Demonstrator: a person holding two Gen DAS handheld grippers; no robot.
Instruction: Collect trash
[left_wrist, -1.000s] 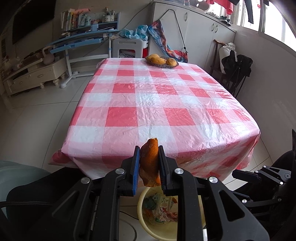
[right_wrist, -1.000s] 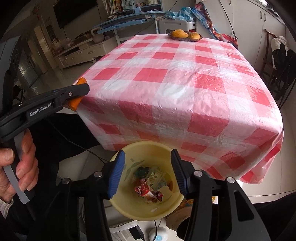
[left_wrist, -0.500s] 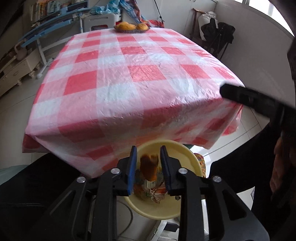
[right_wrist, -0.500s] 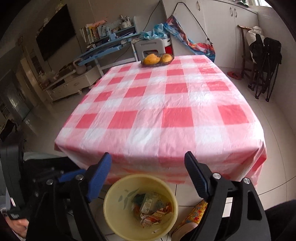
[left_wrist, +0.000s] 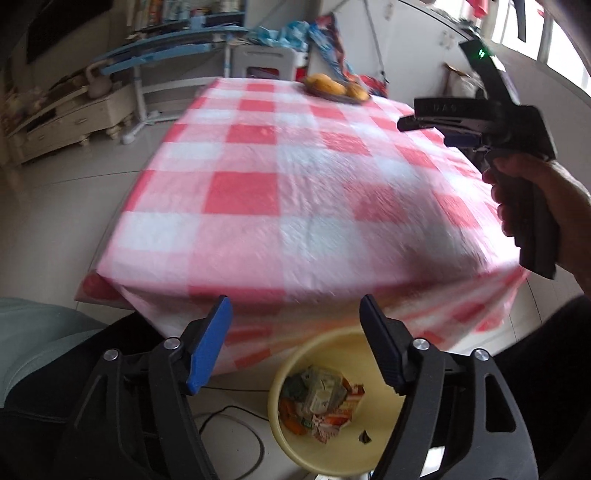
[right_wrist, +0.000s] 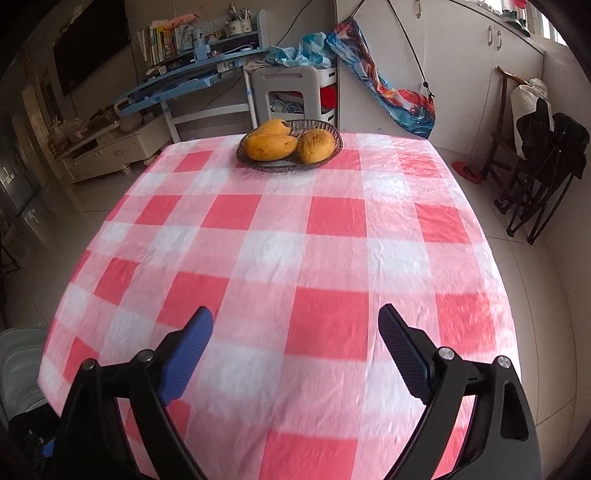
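The trash (left_wrist: 320, 405), mostly crumpled wrappers, sits in the yellow bin (left_wrist: 369, 448) on the floor just below the near edge of the table (left_wrist: 303, 192). The left gripper (left_wrist: 295, 345) hangs right above it; its jaws have just been opening and stand apart with nothing between them. The right gripper (right_wrist: 295, 354) is over the checkered cloth, jaws just opened wide too, empty. A basket of mangoes (right_wrist: 290, 146) sits at the far end.

Red-and-white checked plastic tablecloth (right_wrist: 303, 258) draped over table; dark woven basket (right_wrist: 325, 157) of yellow mangoes (right_wrist: 271, 146) at far edge; blue tilting desk (right_wrist: 184, 79) and black folded chair (right_wrist: 546, 162) beyond.
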